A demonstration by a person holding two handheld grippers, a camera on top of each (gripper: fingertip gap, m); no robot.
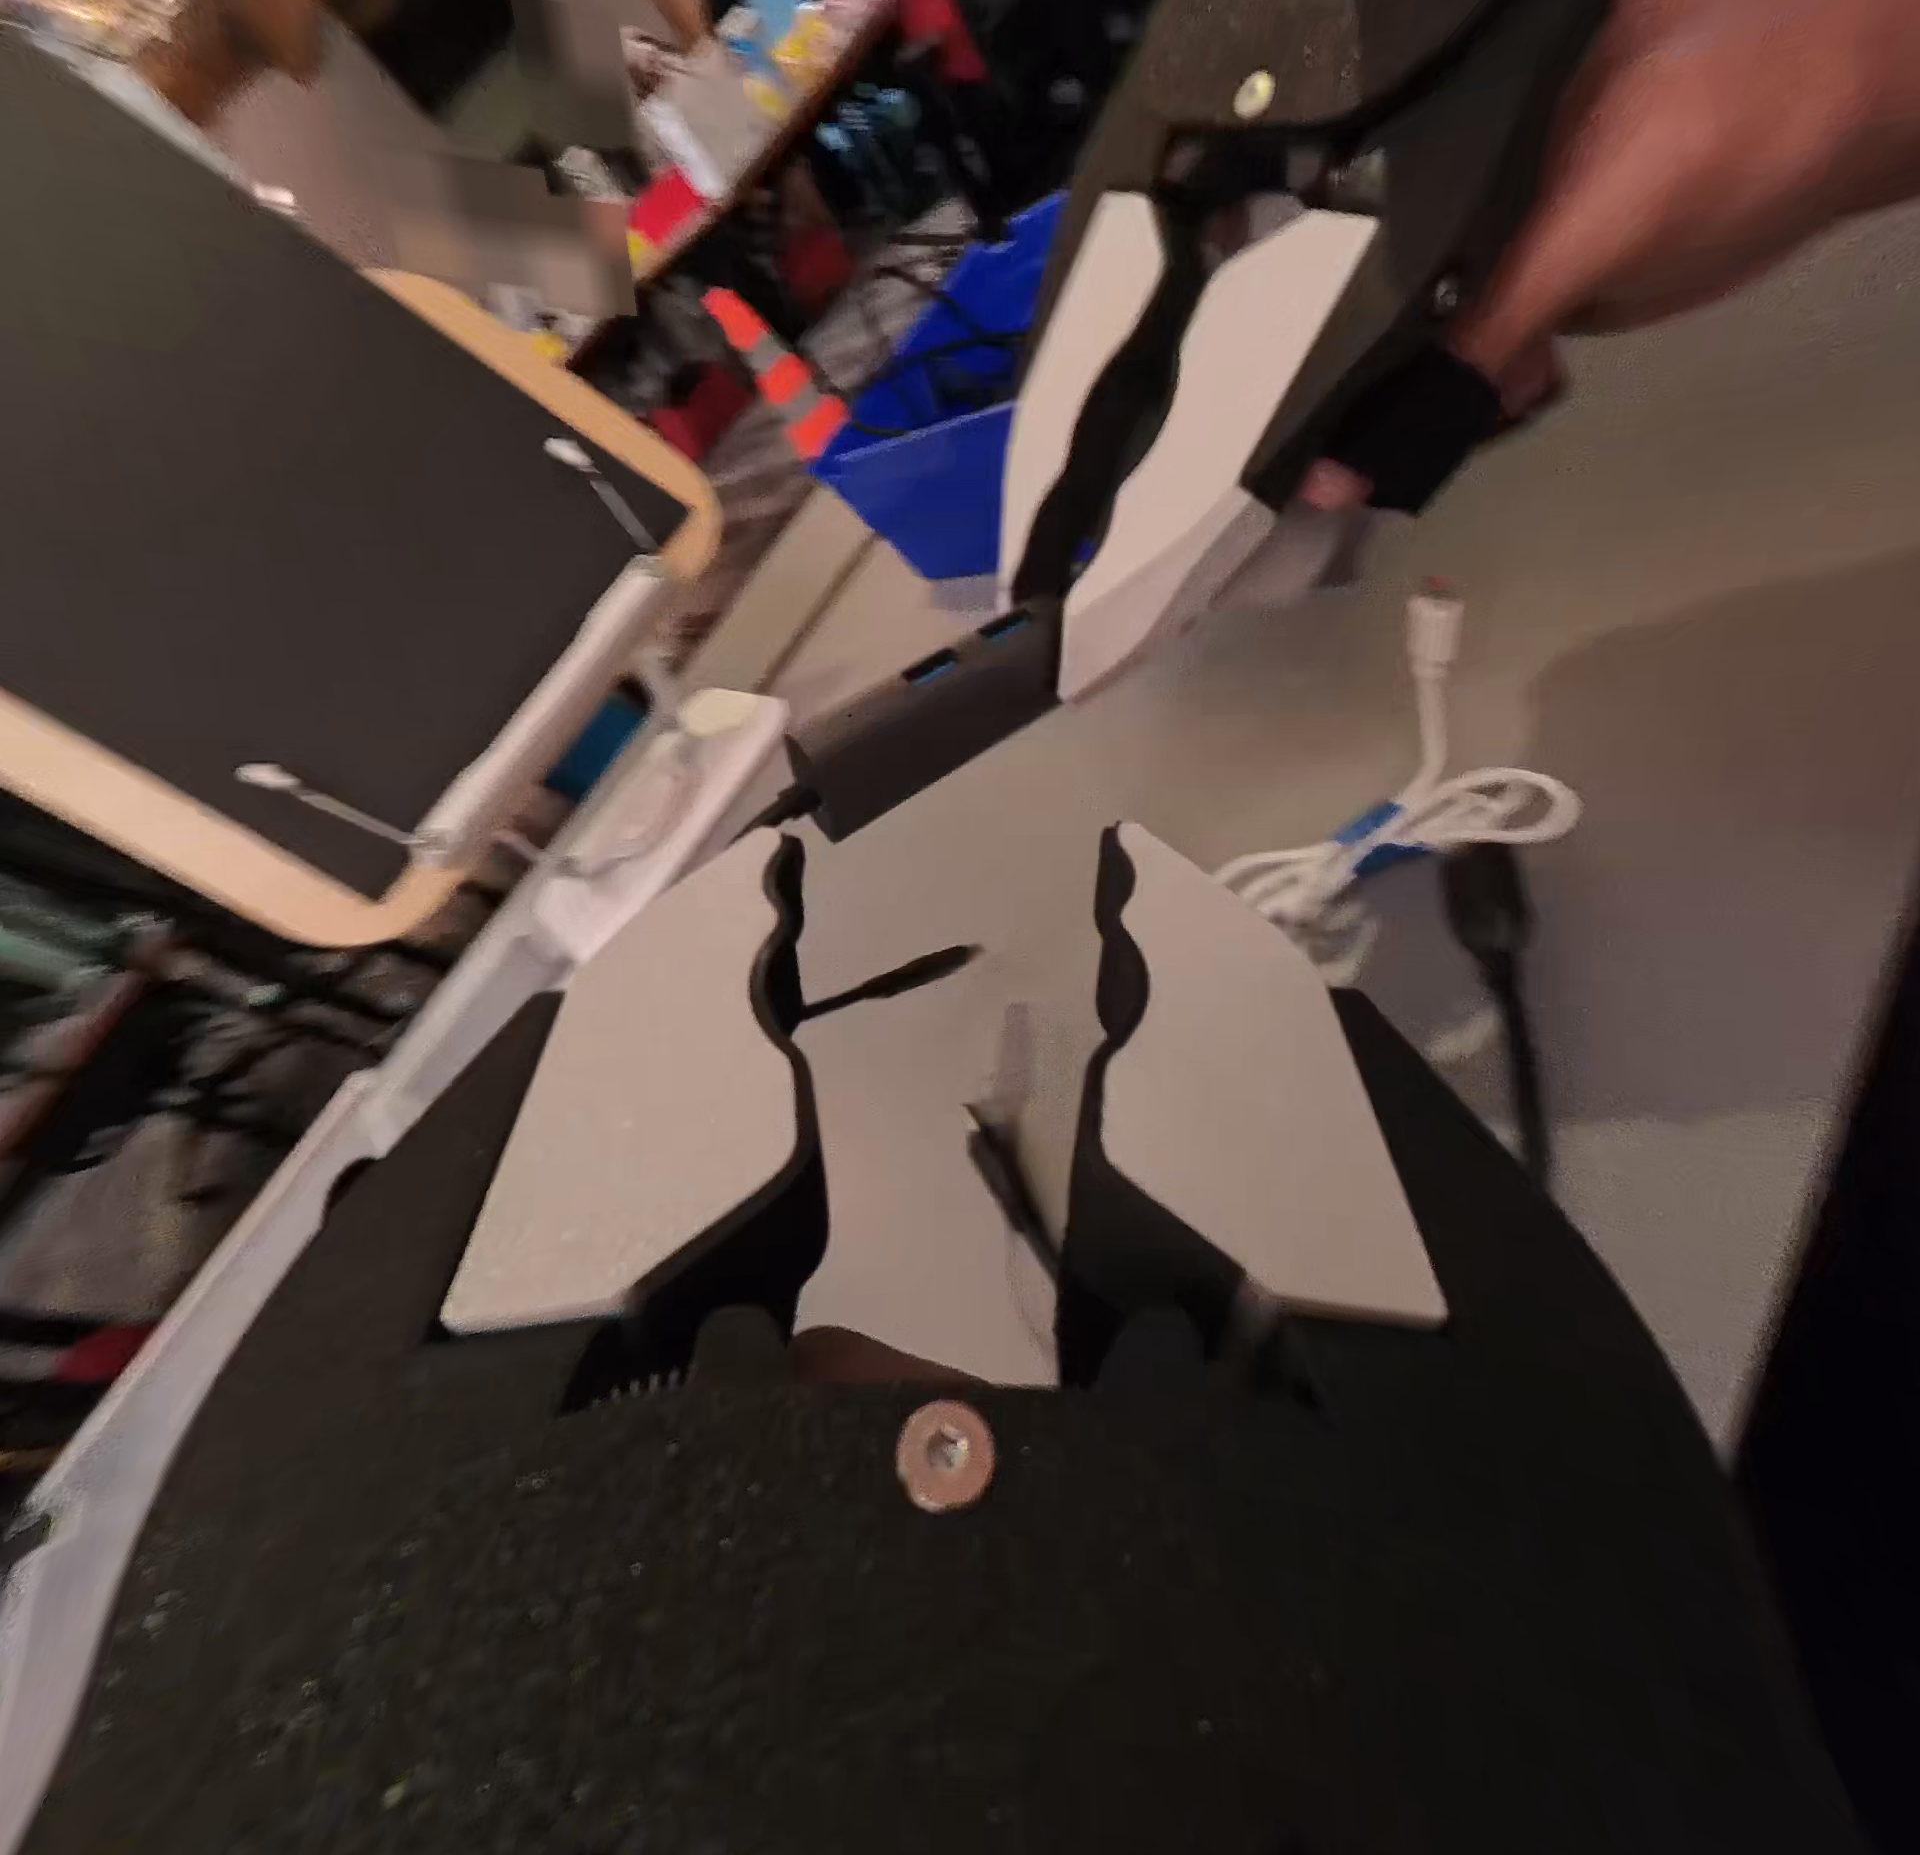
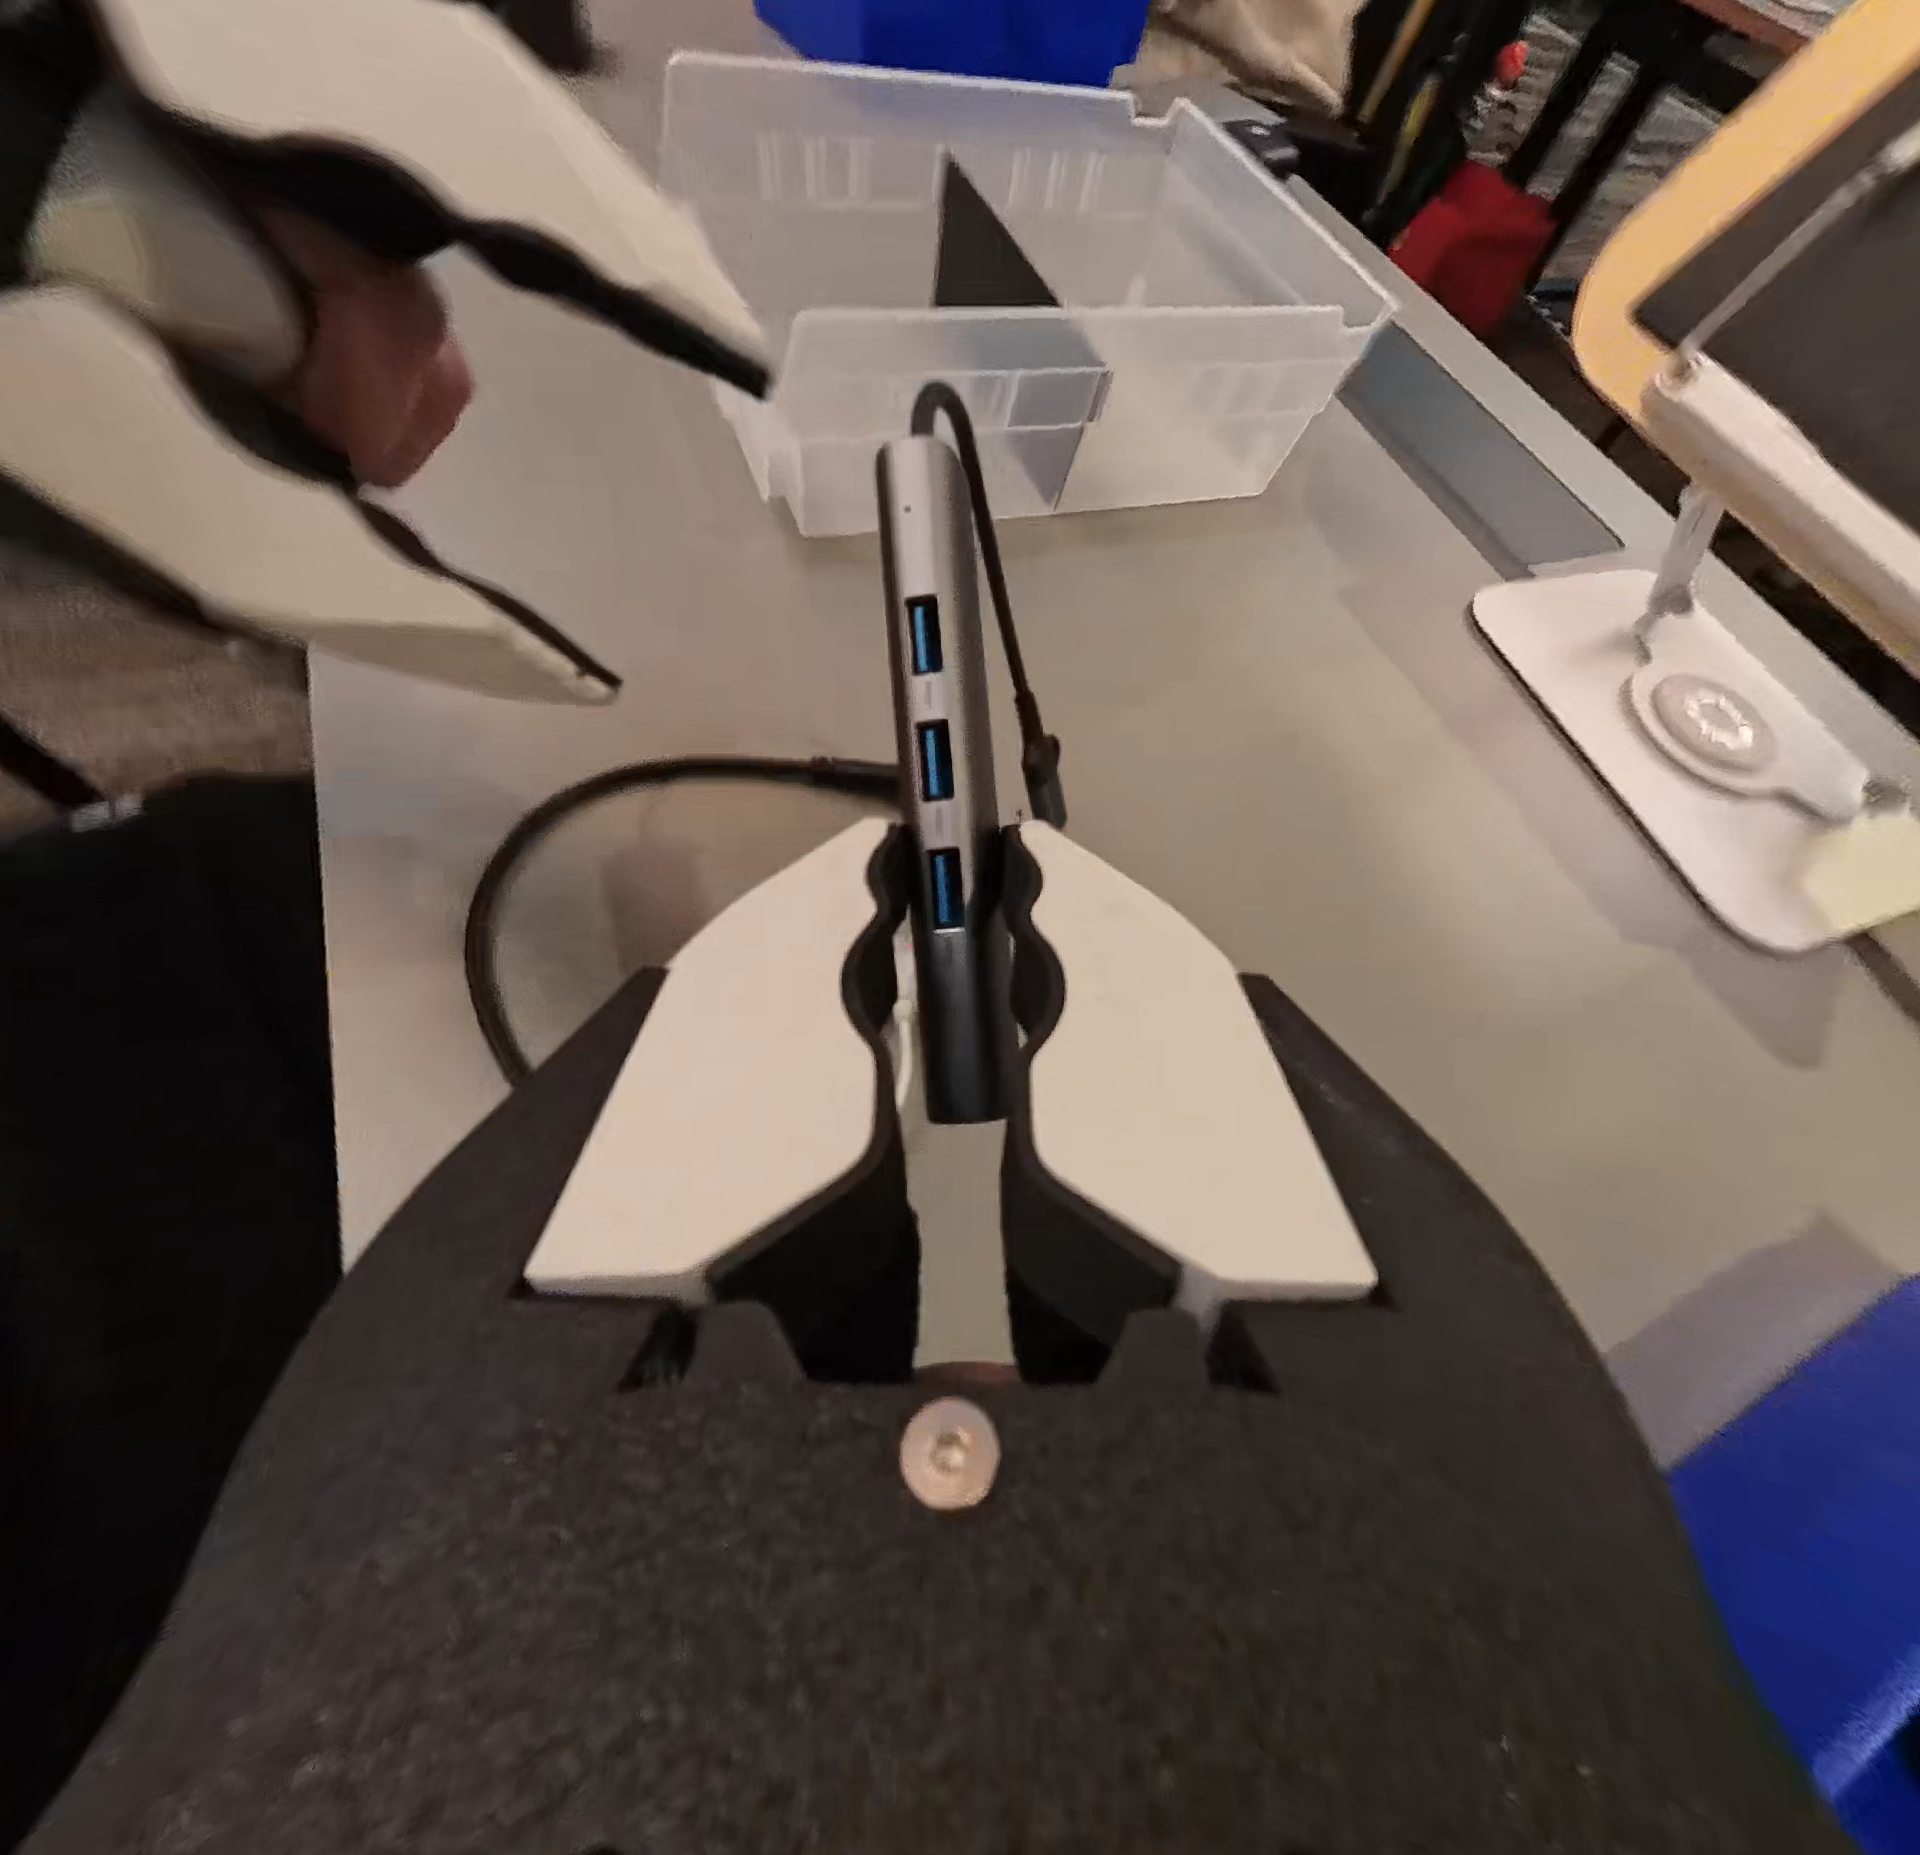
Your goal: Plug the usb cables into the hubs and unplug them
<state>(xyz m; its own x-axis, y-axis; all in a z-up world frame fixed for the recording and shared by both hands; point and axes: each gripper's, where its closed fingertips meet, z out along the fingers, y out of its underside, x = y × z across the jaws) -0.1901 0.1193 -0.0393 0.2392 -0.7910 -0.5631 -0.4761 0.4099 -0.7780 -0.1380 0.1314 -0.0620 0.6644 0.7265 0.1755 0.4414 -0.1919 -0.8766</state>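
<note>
- The right tongs pinch the grey hub, holding it on its edge.
- The left tongs are wide open, holding nothing.
- A white cable lies on the worktop.

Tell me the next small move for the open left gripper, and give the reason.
Probably swing the left gripper right toward the bundled white cable and close on its free plug. The right gripper already clamps the grey hub, whose three blue ports look empty, while the left one stands open and holds nothing. A black cable also lies nearby.
</note>
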